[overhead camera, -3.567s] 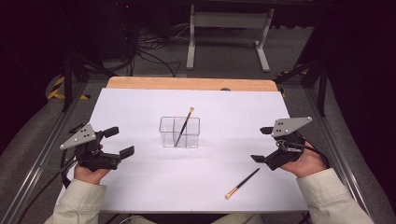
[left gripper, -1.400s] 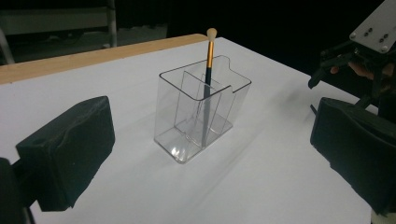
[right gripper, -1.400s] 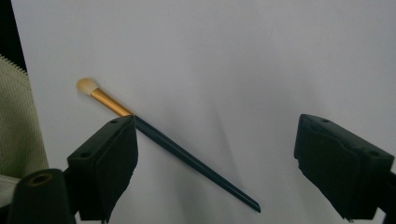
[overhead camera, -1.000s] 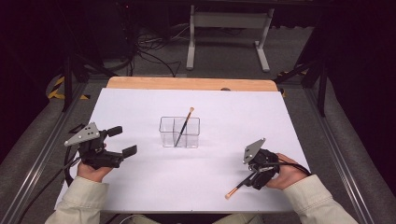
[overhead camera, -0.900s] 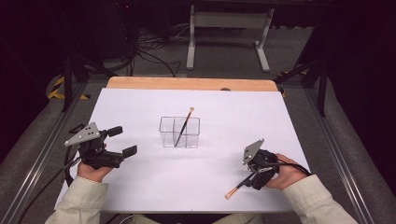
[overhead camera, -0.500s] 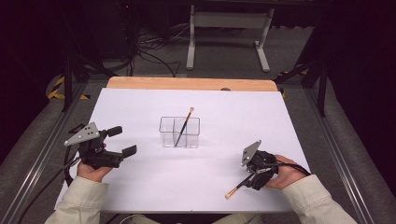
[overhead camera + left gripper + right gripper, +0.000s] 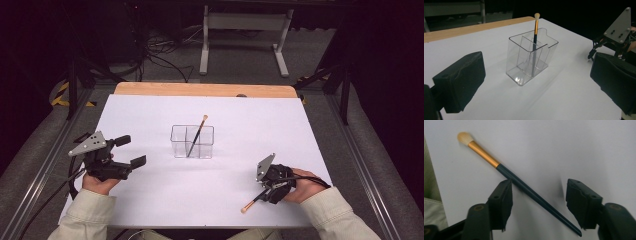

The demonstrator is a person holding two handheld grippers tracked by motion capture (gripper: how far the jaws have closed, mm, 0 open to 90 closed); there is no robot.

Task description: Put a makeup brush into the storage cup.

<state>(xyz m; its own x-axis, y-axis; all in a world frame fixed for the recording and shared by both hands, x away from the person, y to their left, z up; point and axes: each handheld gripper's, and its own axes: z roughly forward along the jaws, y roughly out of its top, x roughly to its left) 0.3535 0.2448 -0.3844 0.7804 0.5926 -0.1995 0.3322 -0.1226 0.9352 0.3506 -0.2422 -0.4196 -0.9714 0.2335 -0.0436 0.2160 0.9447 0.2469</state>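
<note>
Dark-handled brush [image 7: 524,185] between right gripper [image 7: 544,197] jaws, unclamped

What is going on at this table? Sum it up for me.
A person holds a gripper in each hand at a white table. The right gripper is down over a makeup brush lying flat; its jaws have just been closing, with the brush handle between them but not yet clamped. A second brush already stands in a clear divided holder mid-table. The left gripper waits open, facing the holder.
</note>
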